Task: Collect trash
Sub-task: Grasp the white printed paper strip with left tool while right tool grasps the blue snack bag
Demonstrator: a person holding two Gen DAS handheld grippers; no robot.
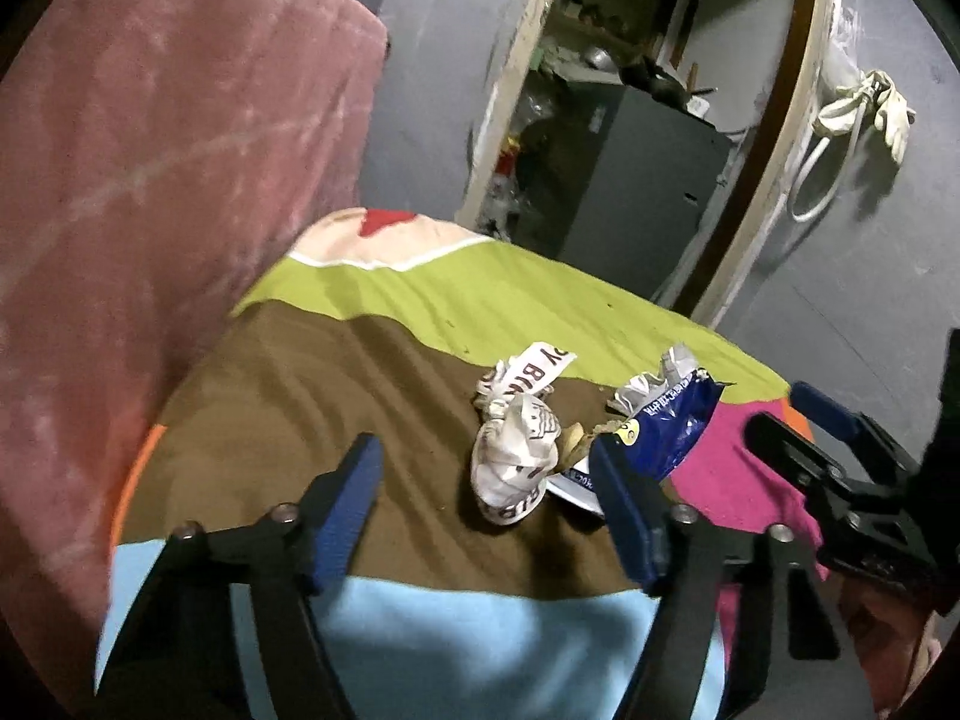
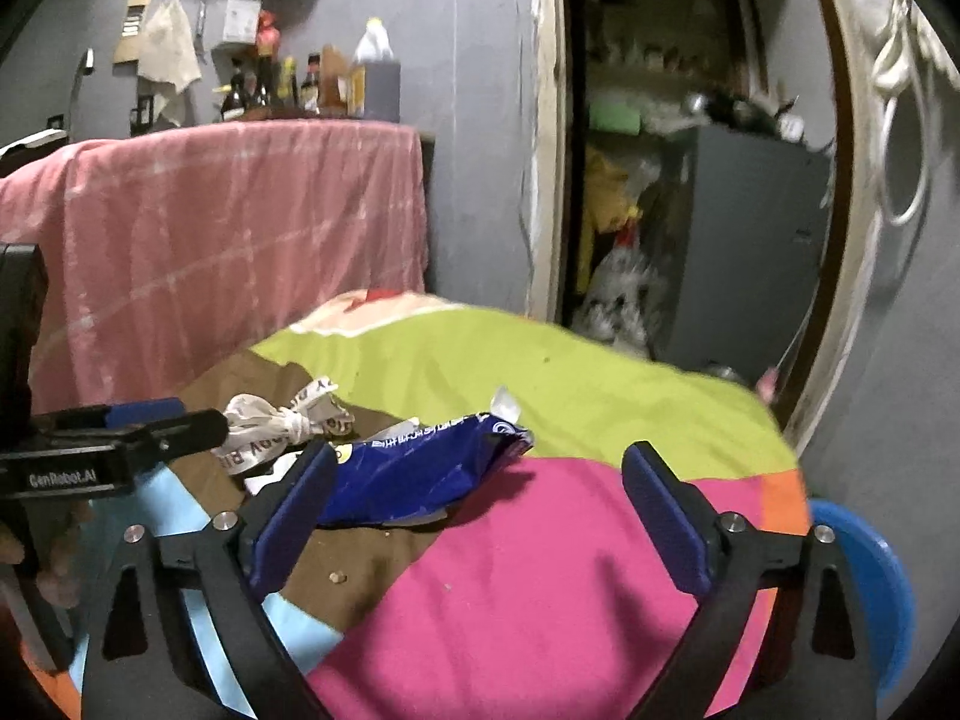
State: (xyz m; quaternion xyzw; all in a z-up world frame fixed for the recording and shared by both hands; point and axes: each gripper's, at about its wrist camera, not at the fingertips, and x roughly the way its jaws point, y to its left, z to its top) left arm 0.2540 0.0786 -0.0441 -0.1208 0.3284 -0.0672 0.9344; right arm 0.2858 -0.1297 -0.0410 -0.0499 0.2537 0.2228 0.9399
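A crumpled white paper ball (image 1: 516, 450) with dark print lies on a table under a multicoloured cloth (image 1: 420, 312). Beside it on the right is a torn blue snack wrapper (image 1: 672, 426). My left gripper (image 1: 483, 450) is open, its blue pads on either side of the paper ball and not touching it. In the right wrist view my right gripper (image 2: 480, 456) is open over the pink patch of cloth (image 2: 540, 570). The blue wrapper (image 2: 420, 468) lies by its left pad, and the paper ball (image 2: 276, 426) is further left. Each gripper shows at the edge of the other's view: the right gripper (image 1: 792, 420) and the left gripper (image 2: 180, 417).
A pink cloth (image 1: 150, 180) hangs over something tall on the left, with bottles (image 2: 336, 78) behind it. Beyond the table is a doorway with a grey cabinet (image 1: 630, 180). White gloves (image 1: 864, 108) hang on the right wall. A blue tub (image 2: 870, 588) sits beside the table's right edge.
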